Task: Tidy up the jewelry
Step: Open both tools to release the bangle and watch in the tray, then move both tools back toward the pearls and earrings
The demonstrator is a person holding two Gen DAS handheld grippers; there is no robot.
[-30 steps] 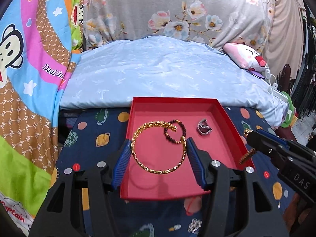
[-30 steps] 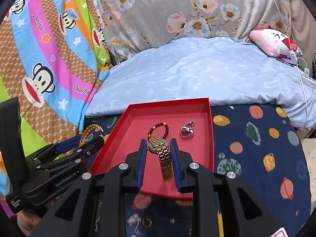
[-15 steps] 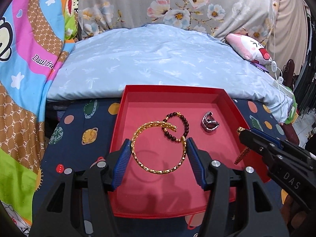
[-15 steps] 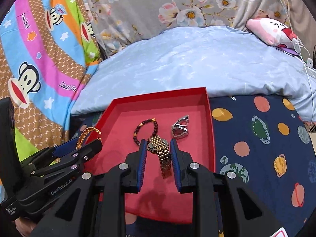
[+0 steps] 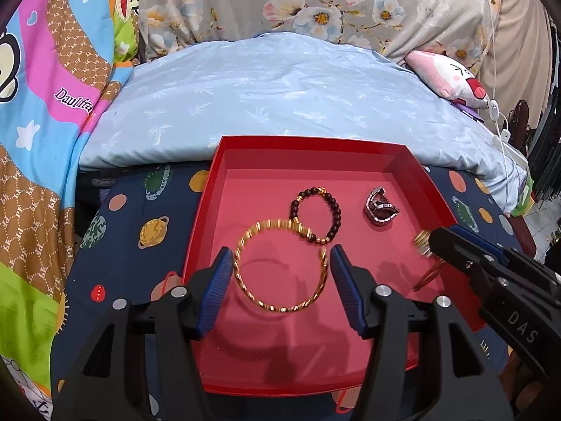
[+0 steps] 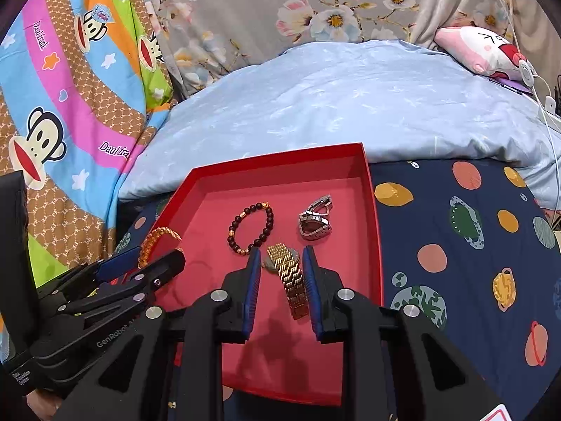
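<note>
A red tray [image 5: 308, 142] [image 6: 277, 159] lies on the navy planet-print sheet. In it are a dark beaded bracelet [image 5: 296, 207] [image 6: 269, 217] and a folded silver watch [image 5: 380, 208] [image 6: 315, 219]. My left gripper [image 5: 280, 254] is shut on a gold bangle [image 5: 242, 280], which hangs just above the tray floor and casts a ring shadow. My right gripper [image 6: 282, 254] is shut on a gold watch [image 6: 291, 277], whose strap hangs down over the tray. Each wrist view shows the other gripper at its edge, the left gripper [image 6: 150, 263] and the right gripper [image 5: 455, 249].
A pale blue quilt [image 5: 280, 87] is heaped behind the tray, with a floral pillow [image 5: 315, 0] beyond it. A monkey-print blanket [image 6: 70, 105] rises on the left. A pink plush toy [image 6: 484, 49] and white cables [image 5: 501, 133] lie at the far right.
Both grippers have come down and forward over the tray, so it looks larger and nearer. The bangle and the gold watch stay gripped. The bracelet and silver watch have not moved.
</note>
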